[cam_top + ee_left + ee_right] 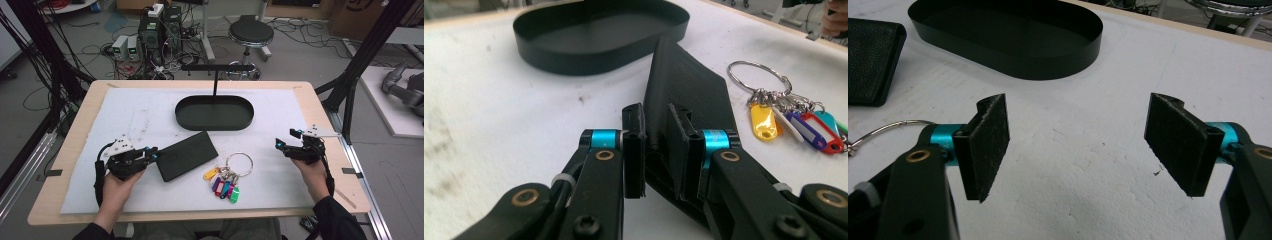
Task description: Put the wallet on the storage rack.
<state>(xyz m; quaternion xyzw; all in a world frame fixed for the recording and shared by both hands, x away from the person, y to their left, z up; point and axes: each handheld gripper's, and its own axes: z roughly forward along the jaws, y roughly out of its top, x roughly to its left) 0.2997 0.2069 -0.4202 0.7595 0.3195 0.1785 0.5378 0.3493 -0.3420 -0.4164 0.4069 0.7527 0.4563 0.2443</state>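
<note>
1. The left tongs (153,153) held the black wallet (186,155) by its near short edge, the two pads pressed on either face. In the left gripper view the wallet (684,95) stood on edge between the jaws, tilted up from the white mat, probably so that it could be carried clear of the surface rather than dragged.

2. The wallet's far end pointed toward the black oval tray (214,113), which sat near the middle of the worktop (320,107) with a T-shaped stand rising behind it. That line-up suggests the tray was the likely destination, and its open, shallow bowl looked free to receive the wallet.

3. The right tongs (285,140) hung with jaws wide apart and nothing between them, as the right gripper view (1078,145) made plain. They sat well apart from the wallet, at the right edge of the mat, seemingly kept out of the way.

4. The key ring (230,177) with coloured tags lay flat on the mat just beside the wallet, untouched, between the two hands.
</note>
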